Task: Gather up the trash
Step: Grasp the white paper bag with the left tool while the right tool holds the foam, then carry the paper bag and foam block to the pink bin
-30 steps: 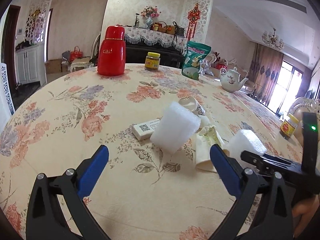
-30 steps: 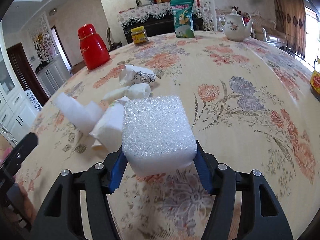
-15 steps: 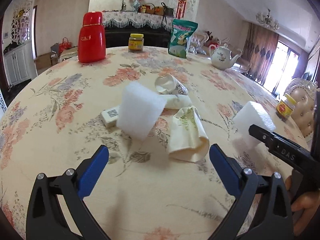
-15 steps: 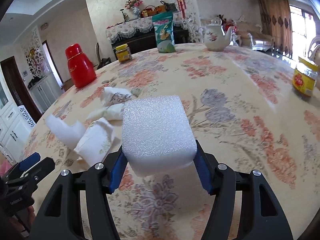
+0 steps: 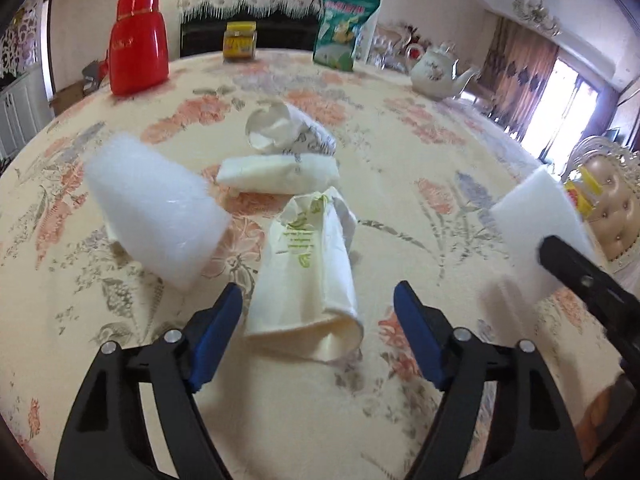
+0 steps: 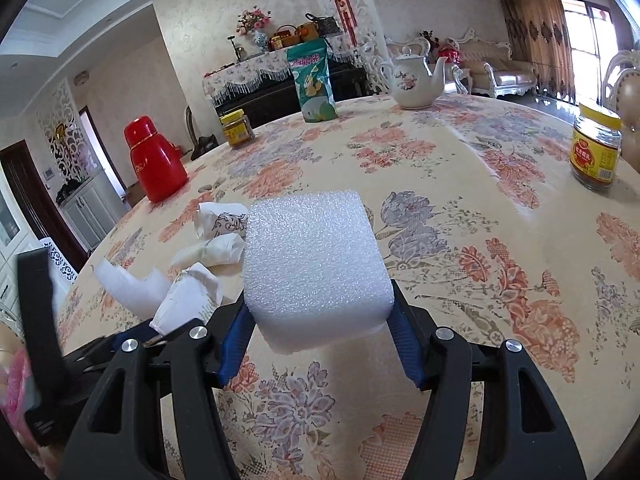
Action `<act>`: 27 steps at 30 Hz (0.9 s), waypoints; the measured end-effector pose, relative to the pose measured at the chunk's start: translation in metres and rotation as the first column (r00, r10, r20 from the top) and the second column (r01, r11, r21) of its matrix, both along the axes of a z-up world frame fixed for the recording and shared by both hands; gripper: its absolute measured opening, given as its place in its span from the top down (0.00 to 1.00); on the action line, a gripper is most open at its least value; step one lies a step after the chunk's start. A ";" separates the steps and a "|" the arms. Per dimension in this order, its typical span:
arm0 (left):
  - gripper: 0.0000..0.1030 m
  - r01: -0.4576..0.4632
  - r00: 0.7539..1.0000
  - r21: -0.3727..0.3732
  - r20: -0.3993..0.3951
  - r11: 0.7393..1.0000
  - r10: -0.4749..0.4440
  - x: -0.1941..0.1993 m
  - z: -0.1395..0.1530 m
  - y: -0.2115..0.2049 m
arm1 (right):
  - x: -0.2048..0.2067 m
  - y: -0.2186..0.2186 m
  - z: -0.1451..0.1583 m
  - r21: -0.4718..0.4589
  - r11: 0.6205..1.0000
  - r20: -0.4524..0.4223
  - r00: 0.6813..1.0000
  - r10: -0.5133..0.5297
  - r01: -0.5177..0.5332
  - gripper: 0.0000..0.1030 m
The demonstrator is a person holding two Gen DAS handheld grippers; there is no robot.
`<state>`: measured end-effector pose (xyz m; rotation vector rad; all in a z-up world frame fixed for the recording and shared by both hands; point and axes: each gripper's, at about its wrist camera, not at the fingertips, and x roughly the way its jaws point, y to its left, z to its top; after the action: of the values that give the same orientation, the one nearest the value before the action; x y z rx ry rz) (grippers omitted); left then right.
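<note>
A crumpled cream paper bag (image 5: 308, 280) lies on the floral tablecloth (image 5: 400, 152), between the blue pads of my left gripper (image 5: 316, 296). Its jaws are closing, and the pads do not press the bag. Left of it lies a white foam piece (image 5: 156, 208). Behind it are a rolled white wrapper (image 5: 276, 172) and a crushed paper cup (image 5: 288, 132). My right gripper (image 6: 318, 332) is shut on a white foam block (image 6: 316, 264), held above the table; that block (image 5: 536, 220) also shows in the left wrist view. The bag (image 6: 188, 300) shows at lower left in the right wrist view.
At the table's far side stand a red thermos (image 5: 138, 40), a yellow-lidded jar (image 5: 239, 42), a green snack bag (image 5: 340, 28) and a white teapot (image 5: 436, 68). Another jar (image 6: 596, 148) stands near the right edge, with a padded chair (image 5: 608, 200) beyond it.
My left gripper has moved forward and down until the paper bag lies between its jaws, which have narrowed. The right gripper, still holding its foam block, has swung slightly to the right.
</note>
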<state>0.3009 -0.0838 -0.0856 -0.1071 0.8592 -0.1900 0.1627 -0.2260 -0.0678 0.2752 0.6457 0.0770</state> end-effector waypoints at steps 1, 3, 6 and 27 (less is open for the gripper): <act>0.38 0.003 1.000 0.002 -0.029 1.000 -0.003 0.005 -0.004 -0.002 | 0.000 -0.001 0.000 0.002 1.000 0.000 1.000 0.000 0.000 0.42; 0.47 0.005 0.999 0.020 -0.034 1.000 -0.005 0.008 -0.005 -0.005 | -0.001 -0.001 0.000 0.004 1.000 0.002 1.000 -0.002 0.001 0.42; 0.55 0.031 0.999 0.010 -0.023 0.999 -0.030 0.004 -0.003 -0.006 | -0.002 -0.002 0.000 0.009 1.000 0.001 1.000 -0.001 0.001 0.42; 0.56 -0.107 0.966 0.077 0.244 0.991 0.085 -0.112 0.045 0.049 | -0.006 0.037 0.002 -0.011 0.981 0.032 0.980 0.196 -0.196 0.42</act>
<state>0.1888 -0.0352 -0.0403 -0.0404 0.6184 -0.0710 0.1567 -0.1887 -0.0658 0.2021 0.6393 0.2679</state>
